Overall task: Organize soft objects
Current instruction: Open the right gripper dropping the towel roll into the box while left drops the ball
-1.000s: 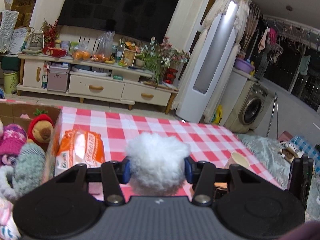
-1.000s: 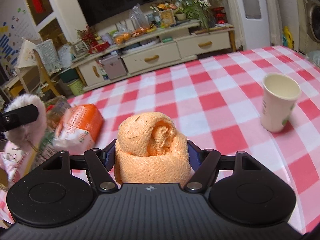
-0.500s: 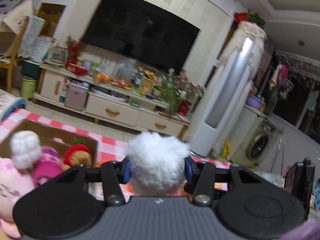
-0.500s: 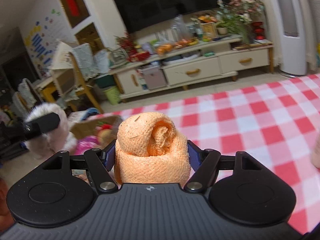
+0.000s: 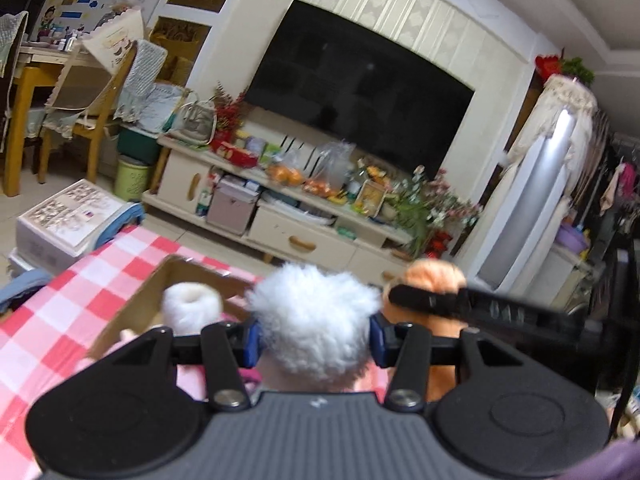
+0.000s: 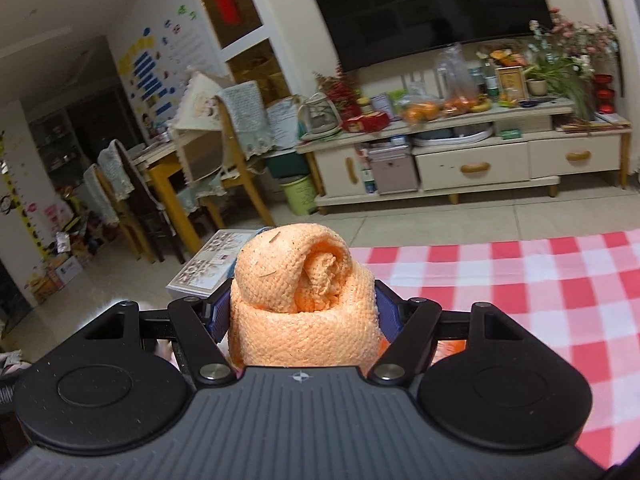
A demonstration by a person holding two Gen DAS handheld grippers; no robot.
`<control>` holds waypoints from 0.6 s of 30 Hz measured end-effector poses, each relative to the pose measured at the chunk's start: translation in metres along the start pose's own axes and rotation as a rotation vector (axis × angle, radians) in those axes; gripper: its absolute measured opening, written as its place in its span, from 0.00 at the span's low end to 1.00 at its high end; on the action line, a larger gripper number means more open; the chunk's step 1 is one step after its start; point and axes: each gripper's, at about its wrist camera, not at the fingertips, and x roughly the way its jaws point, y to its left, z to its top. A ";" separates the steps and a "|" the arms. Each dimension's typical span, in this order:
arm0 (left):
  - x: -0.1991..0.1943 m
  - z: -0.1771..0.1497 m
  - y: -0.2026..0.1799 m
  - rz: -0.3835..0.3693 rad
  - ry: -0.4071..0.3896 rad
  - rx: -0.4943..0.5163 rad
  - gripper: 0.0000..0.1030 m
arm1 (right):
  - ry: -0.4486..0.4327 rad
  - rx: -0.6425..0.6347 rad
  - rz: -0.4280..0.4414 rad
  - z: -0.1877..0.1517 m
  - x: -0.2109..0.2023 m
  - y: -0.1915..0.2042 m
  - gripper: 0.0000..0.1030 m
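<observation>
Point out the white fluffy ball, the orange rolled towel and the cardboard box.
White fluffy ball (image 5: 314, 320): left wrist view, middle of the fluff.
Orange rolled towel (image 6: 304, 300): right wrist view, front of the roll.
Cardboard box (image 5: 136, 308): left wrist view, left wall.

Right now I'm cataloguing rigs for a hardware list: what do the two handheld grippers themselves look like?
Both look alike. The left gripper has a dark grey ribbed body with a small white mark at its front edge, two round black housings, black linkage arms with silver screws, and blue pads on its fingers. The right gripper has the same build, with a small compass-like emblem. No cables show. A bit of purple fabric shows at the left view's corner.
</observation>
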 end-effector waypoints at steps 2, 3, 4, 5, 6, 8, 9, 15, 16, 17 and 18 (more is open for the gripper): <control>0.002 -0.001 0.008 0.019 0.021 0.009 0.47 | 0.016 -0.009 0.014 0.000 0.014 0.005 0.85; 0.003 -0.003 0.011 0.029 0.032 0.012 0.47 | 0.024 -0.014 0.018 0.000 0.020 0.008 0.85; 0.001 -0.004 0.016 0.039 0.040 0.016 0.47 | 0.032 -0.019 0.022 -0.001 0.026 0.010 0.85; 0.002 -0.005 0.018 0.052 0.050 0.021 0.47 | 0.041 -0.022 0.028 -0.001 0.032 0.013 0.85; 0.002 -0.006 0.022 0.063 0.060 0.023 0.48 | 0.050 -0.022 0.033 -0.002 0.038 0.015 0.85; 0.004 -0.009 0.027 0.082 0.086 0.025 0.48 | 0.069 -0.024 0.044 -0.004 0.047 0.020 0.85; 0.005 -0.010 0.029 0.092 0.097 0.029 0.48 | 0.076 -0.026 0.046 -0.005 0.052 0.022 0.85; 0.011 -0.016 0.029 0.136 0.151 0.069 0.59 | 0.136 -0.021 0.050 -0.015 0.074 0.028 0.98; 0.011 -0.015 0.028 0.148 0.145 0.083 0.62 | 0.128 -0.023 0.043 -0.016 0.074 0.028 0.96; 0.009 -0.016 0.026 0.158 0.136 0.101 0.68 | 0.120 -0.025 0.034 -0.017 0.072 0.028 0.96; 0.007 -0.017 0.025 0.168 0.126 0.117 0.73 | 0.111 -0.022 0.025 -0.017 0.068 0.028 0.96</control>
